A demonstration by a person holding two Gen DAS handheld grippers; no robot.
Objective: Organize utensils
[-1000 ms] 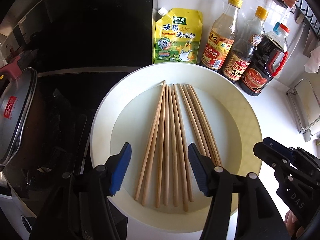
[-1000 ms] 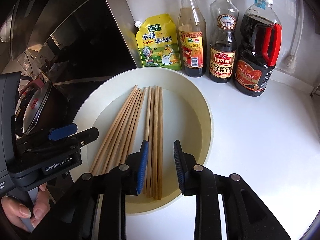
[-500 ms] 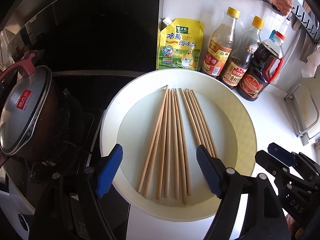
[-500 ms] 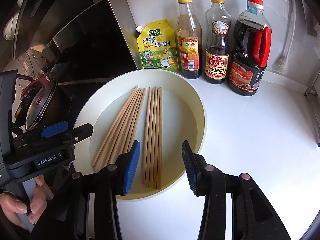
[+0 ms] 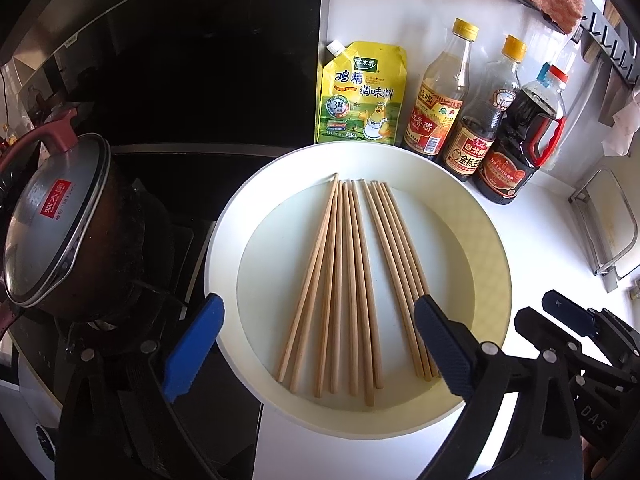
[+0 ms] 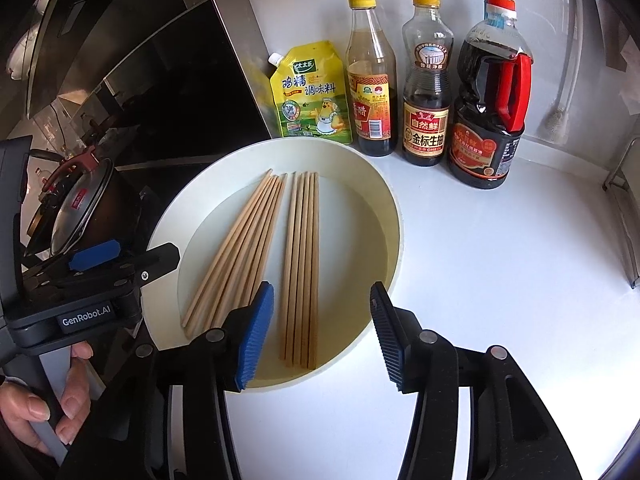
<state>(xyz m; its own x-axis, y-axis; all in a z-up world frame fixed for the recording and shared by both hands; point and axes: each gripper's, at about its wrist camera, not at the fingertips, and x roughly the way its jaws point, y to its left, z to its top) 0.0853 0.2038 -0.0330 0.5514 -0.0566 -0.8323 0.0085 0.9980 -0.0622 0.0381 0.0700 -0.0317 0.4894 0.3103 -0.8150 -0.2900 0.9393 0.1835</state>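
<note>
White kitchen counter beside a black hob: both grippers hang over a round cream plate of wooden chopsticks.

The left gripper and right gripper have just been opening, now gaping wide and empty; the chopsticks lie in two bunches just ahead of their jaws, seemingly sorted and released.

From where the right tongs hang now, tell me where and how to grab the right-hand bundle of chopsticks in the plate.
Grip the right-hand bundle of chopsticks across its near, thicker ends, coming from above. The sticks lie flat, side by side and parallel in the white plate, apart from the fanned left group, so a squeeze across their width should gather them. The right tongs, just opened, already straddle those ends without touching.
</note>
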